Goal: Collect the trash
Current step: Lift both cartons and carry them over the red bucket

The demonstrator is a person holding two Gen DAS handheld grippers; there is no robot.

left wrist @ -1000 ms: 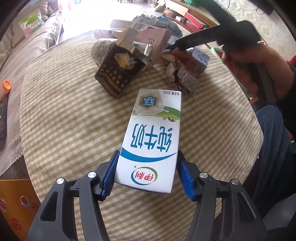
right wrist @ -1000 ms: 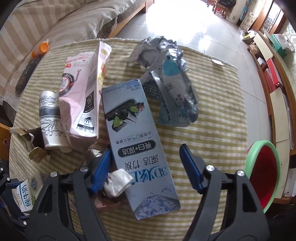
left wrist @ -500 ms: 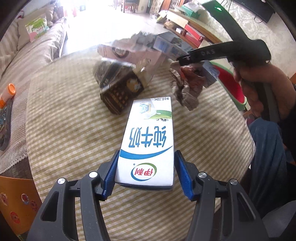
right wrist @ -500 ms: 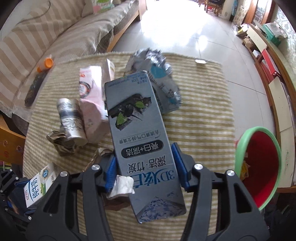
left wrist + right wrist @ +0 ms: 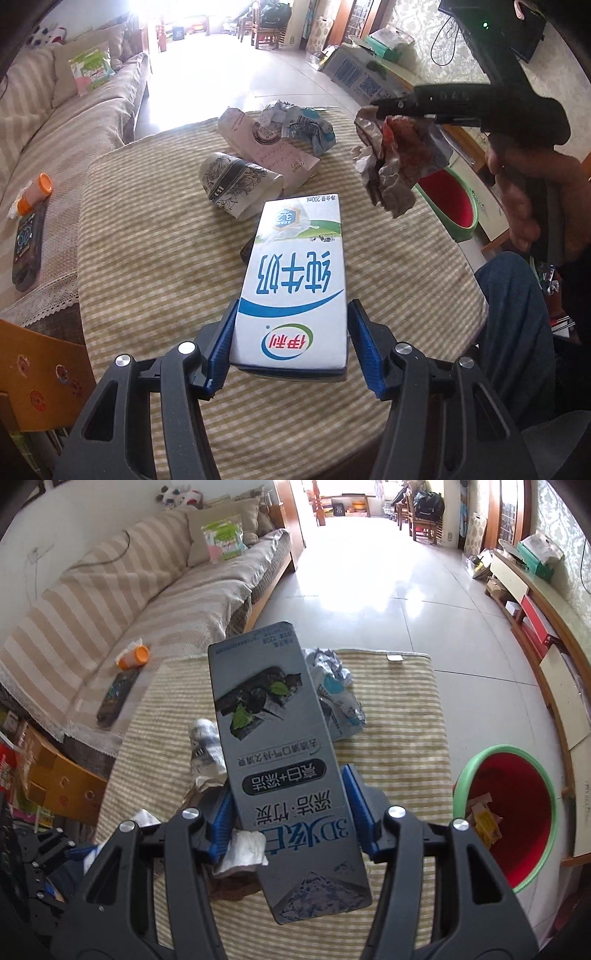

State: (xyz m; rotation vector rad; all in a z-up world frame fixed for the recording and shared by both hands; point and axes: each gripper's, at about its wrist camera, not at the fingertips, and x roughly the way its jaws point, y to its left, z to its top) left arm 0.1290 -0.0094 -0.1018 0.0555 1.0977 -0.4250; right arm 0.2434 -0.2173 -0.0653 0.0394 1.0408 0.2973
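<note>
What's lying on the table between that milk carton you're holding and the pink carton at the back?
In the left wrist view, a crushed patterned paper cup lies between the milk carton and the pink carton.

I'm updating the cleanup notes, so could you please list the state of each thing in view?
Left claw: shut on milk carton, lifted.
Right claw: shut on grey box and crumpled paper.
Bin: open, some trash inside.
Pink carton: lying on table.
Cup: tipped over.

Both cartons (image 5: 295,280) lifted off table (image 5: 155,258)
</note>
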